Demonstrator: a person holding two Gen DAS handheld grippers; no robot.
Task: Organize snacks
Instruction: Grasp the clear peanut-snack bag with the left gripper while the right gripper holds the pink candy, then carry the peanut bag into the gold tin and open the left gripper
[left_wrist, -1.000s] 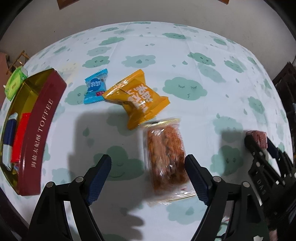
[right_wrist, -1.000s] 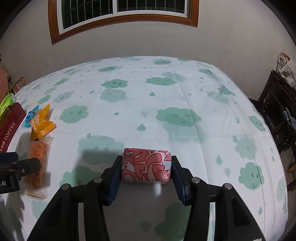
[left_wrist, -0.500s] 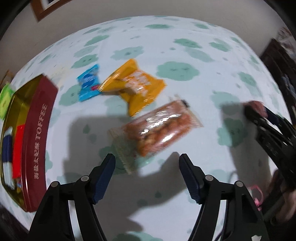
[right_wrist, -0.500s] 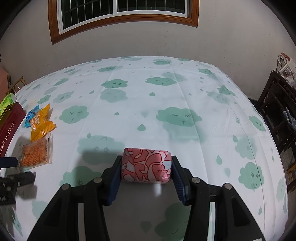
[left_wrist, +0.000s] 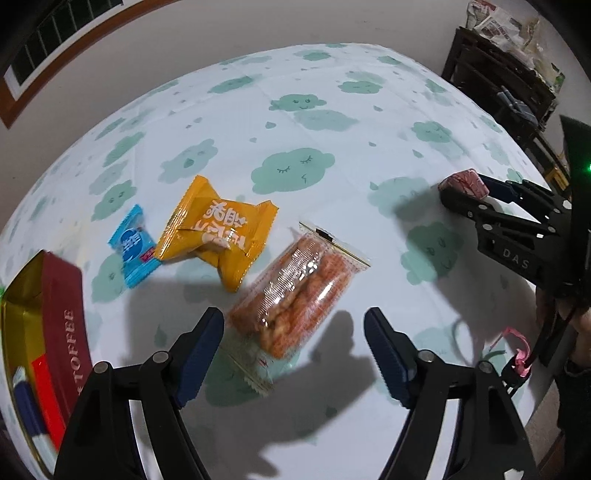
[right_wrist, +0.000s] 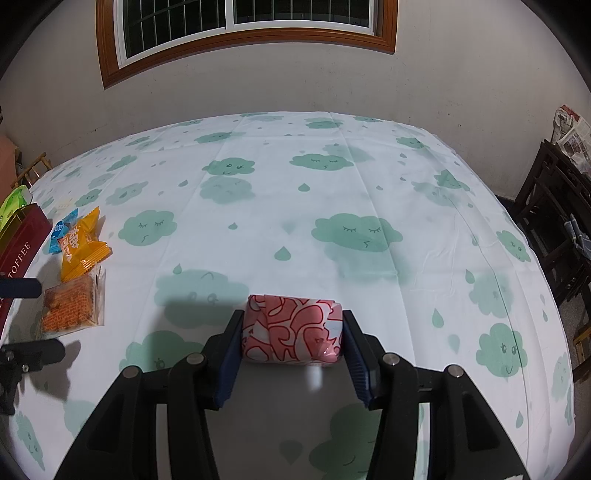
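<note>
While right gripper (right_wrist: 292, 332) clamps pink snack (right_wrist: 291, 330), left gripper (left_wrist: 294, 341) gapes (cracker pack (left_wrist: 295, 291) between)

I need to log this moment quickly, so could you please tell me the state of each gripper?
Left gripper: open, holding nothing, above the clear-wrapped cracker pack.
Right gripper: shut on the pink patterned snack packet.

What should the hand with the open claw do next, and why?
Probably ease the left gripper forward and down so its spread fingers straddle the clear cracker packet, then close. The packet lies loose on the tablecloth just ahead of the open jaws, outside the red toffee tin, while the right gripper already clamps the pink wrapped snack.
</note>
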